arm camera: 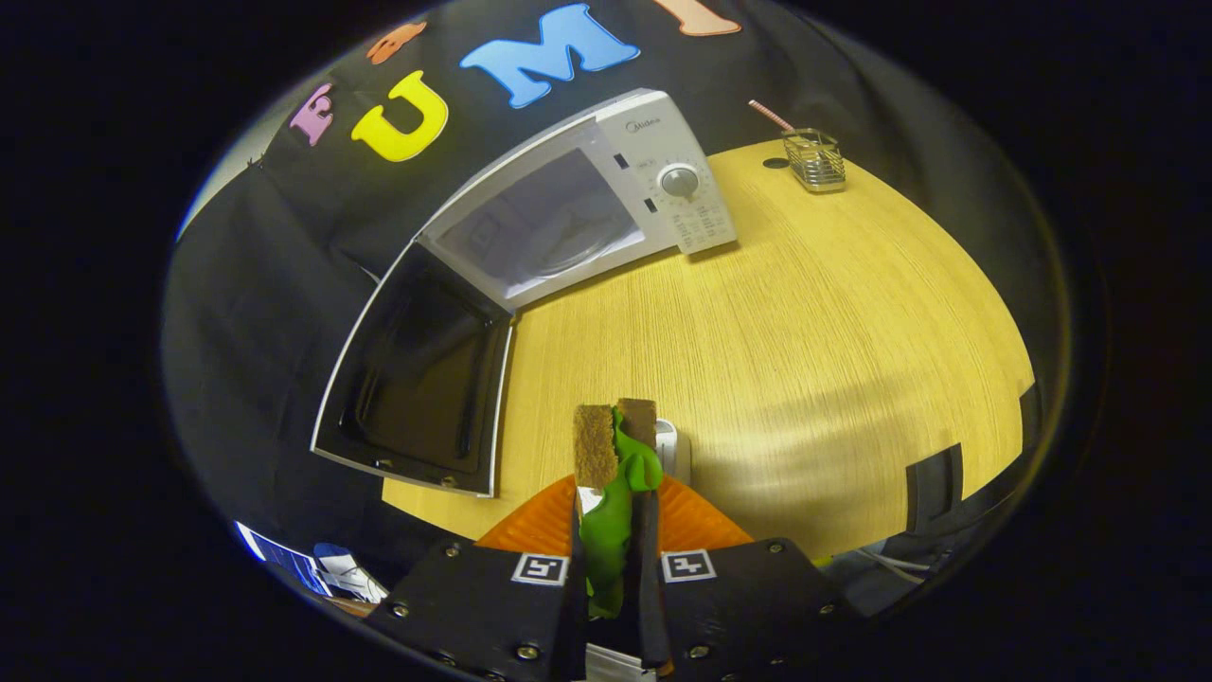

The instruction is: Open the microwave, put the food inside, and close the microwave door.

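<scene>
My gripper (615,445) clamps a green toy vegetable (611,516) above the desk's (805,313) near edge, the microwave (578,199) door (417,379) open; next, I judge, carrying it up-left into the cavity.

Pale, matt wood-grain tabletop (805,313); glossy white plastic microwave (653,133), door (417,369) dark and shiny inside; wire-metal holder (814,161) at one o'clock; smooth green rubbery food (611,521) in the claw (615,440).

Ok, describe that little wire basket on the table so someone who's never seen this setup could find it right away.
Start at the white microwave standing with its door swung open on the wooden table. Look past its dial side to the table's far edge: the wire basket stands there alone, with a pink straw beside it. It is far beyond the tongs, which are shut on green toy food.
</scene>
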`<state>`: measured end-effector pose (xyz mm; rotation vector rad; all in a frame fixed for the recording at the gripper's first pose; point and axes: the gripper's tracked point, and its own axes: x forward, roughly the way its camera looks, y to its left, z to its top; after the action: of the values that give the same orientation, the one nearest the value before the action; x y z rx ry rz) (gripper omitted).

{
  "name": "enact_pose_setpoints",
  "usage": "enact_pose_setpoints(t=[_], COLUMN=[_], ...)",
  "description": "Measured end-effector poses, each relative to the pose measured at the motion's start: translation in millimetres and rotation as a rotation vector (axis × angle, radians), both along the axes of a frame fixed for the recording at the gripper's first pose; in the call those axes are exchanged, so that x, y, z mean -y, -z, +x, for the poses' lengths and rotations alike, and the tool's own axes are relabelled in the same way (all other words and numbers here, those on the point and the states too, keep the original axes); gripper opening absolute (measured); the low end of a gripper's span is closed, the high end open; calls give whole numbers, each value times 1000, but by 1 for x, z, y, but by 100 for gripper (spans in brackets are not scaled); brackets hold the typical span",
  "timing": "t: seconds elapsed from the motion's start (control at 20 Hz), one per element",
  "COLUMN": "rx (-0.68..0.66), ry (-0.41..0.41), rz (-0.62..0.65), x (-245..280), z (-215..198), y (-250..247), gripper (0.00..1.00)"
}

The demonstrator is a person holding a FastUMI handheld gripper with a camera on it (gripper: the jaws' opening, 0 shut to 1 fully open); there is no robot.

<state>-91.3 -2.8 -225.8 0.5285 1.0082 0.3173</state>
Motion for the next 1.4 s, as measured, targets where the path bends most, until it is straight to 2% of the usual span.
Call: enact_pose_setpoints(t=[0.35,1.0,1.4], rx=[72,146,226], ry=[100,195,336], rz=[83,229,319], x=[-29,-114,-139], z=[36,115,174], y=[-30,-46,-43], gripper=[21,21,21])
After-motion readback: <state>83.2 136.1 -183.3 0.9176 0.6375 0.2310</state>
